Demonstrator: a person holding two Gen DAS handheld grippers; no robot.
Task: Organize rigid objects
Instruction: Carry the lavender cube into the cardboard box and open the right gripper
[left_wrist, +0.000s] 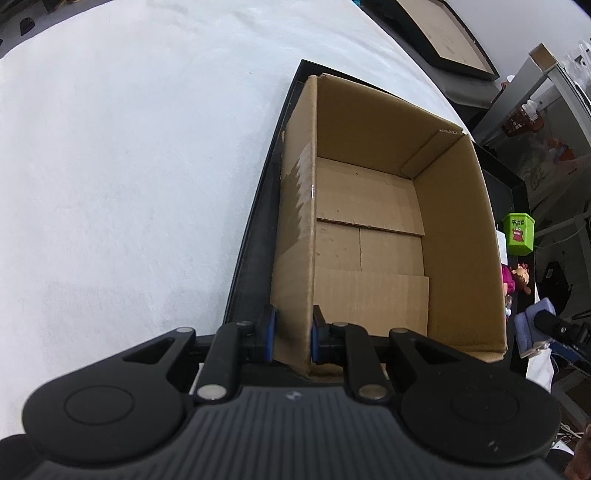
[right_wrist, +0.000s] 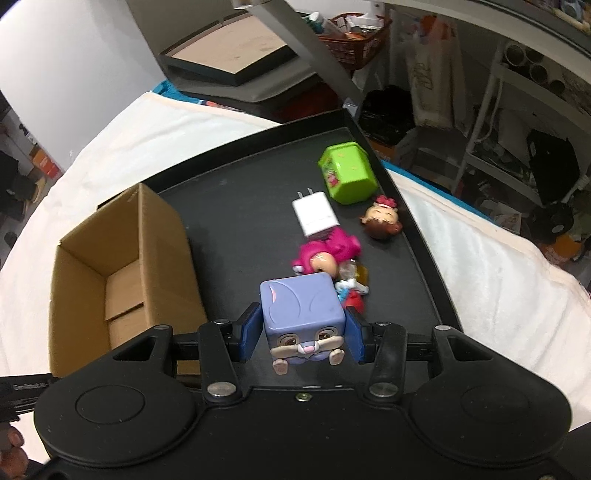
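Observation:
My left gripper (left_wrist: 293, 338) is shut on the near left wall of an open, empty cardboard box (left_wrist: 369, 221), which stands on a black tray (left_wrist: 255, 236). The box also shows in the right wrist view (right_wrist: 122, 266), at the tray's left. My right gripper (right_wrist: 301, 338) is shut on a purple cube rabbit toy (right_wrist: 301, 317) and holds it above the tray (right_wrist: 240, 206). Beyond it on the tray lie a pink figure (right_wrist: 325, 251), a white charger plug (right_wrist: 314, 214), a green box toy (right_wrist: 347, 173), a brown-haired doll head (right_wrist: 382, 218) and small red and blue pieces (right_wrist: 352, 291).
The tray lies on a white cloth (left_wrist: 129, 166). Another framed tray (right_wrist: 229, 55) sits behind. Shelves and clutter (right_wrist: 498, 110) stand at the right. The green toy (left_wrist: 519, 234) and a doll (left_wrist: 521, 277) show right of the box in the left wrist view.

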